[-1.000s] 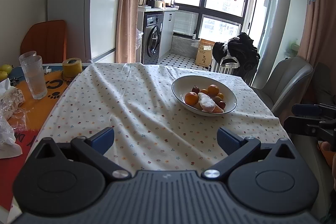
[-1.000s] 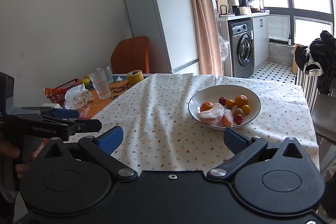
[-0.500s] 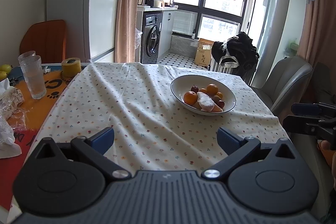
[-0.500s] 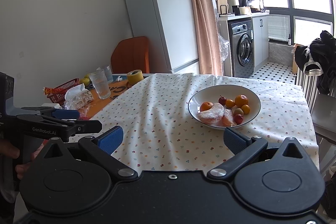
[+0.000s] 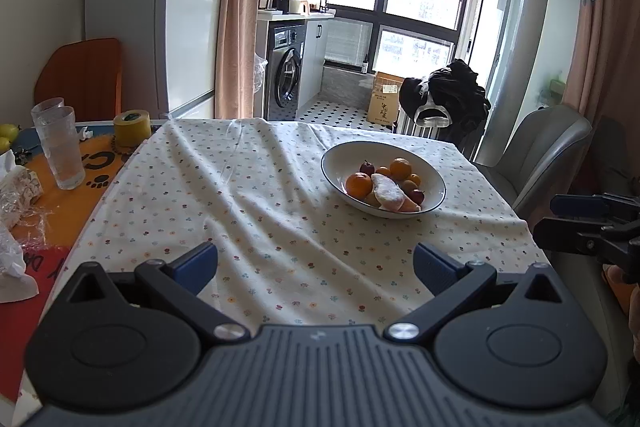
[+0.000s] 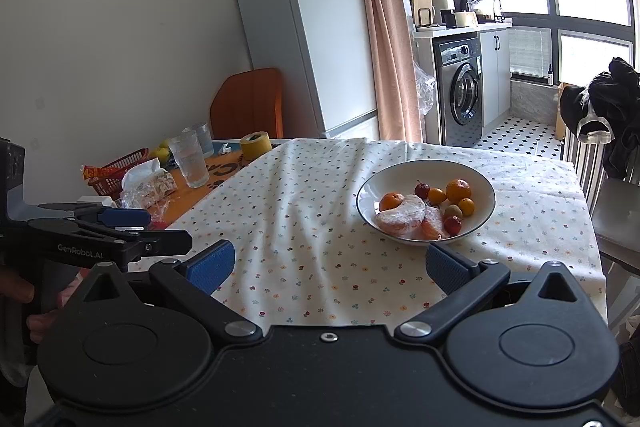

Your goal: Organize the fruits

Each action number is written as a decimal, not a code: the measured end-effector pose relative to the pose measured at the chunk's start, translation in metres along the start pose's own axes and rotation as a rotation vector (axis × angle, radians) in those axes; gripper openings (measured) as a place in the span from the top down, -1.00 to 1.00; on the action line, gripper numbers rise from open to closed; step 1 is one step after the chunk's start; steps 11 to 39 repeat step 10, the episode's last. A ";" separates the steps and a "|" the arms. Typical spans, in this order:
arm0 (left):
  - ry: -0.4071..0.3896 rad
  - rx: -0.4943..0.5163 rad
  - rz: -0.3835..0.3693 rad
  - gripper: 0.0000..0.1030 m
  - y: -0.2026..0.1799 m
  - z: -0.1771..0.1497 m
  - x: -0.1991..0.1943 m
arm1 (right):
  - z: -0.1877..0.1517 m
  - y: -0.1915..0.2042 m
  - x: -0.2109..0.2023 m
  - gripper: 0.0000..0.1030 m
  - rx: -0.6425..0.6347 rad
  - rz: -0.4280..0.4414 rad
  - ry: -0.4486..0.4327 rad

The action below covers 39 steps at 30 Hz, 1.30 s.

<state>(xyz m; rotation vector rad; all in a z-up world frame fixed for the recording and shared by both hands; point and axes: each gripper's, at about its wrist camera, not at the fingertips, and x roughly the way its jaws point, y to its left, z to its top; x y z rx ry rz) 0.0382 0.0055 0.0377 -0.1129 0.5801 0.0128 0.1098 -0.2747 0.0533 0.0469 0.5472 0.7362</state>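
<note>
Fruits [image 6: 425, 211] gathered in the white bowl [image 6: 480, 187], right of centre in the right wrist view, on the cloth-covered surface [image 6: 304, 227]; none loose on the cloth. Fits either a finished gathering or a bowlful awaiting sorting out. Two yellow fruits [image 5: 7, 137] at far left edge of the left wrist view, apart from the bowl. Left gripper [image 5: 316, 263] spread wide, empty. Right gripper [image 6: 330, 265] likewise agape, empty. Broad bare cloth between grippers and bowl; cloth edge close on the right, glass [image 5: 64, 151] and clutter at left.
</note>
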 end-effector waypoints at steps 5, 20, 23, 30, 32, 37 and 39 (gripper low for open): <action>0.001 0.003 -0.002 -1.00 -0.001 0.000 -0.001 | 0.000 0.000 0.000 -1.00 0.000 0.000 0.001; 0.001 0.002 -0.001 -1.00 -0.002 0.000 -0.001 | -0.002 -0.002 -0.001 -1.00 0.001 0.000 0.004; 0.001 0.002 -0.001 -1.00 -0.002 0.000 -0.001 | -0.002 -0.002 -0.001 -1.00 0.001 0.000 0.004; 0.001 0.002 -0.001 -1.00 -0.002 0.000 -0.001 | -0.002 -0.002 -0.001 -1.00 0.001 0.000 0.004; 0.001 0.002 -0.001 -1.00 -0.002 0.000 -0.001 | -0.002 -0.002 -0.001 -1.00 0.001 0.000 0.004; 0.001 0.002 -0.001 -1.00 -0.002 0.000 -0.001 | -0.002 -0.002 -0.001 -1.00 0.001 0.000 0.004; 0.001 0.002 -0.001 -1.00 -0.002 0.000 -0.001 | -0.002 -0.002 -0.001 -1.00 0.001 0.000 0.004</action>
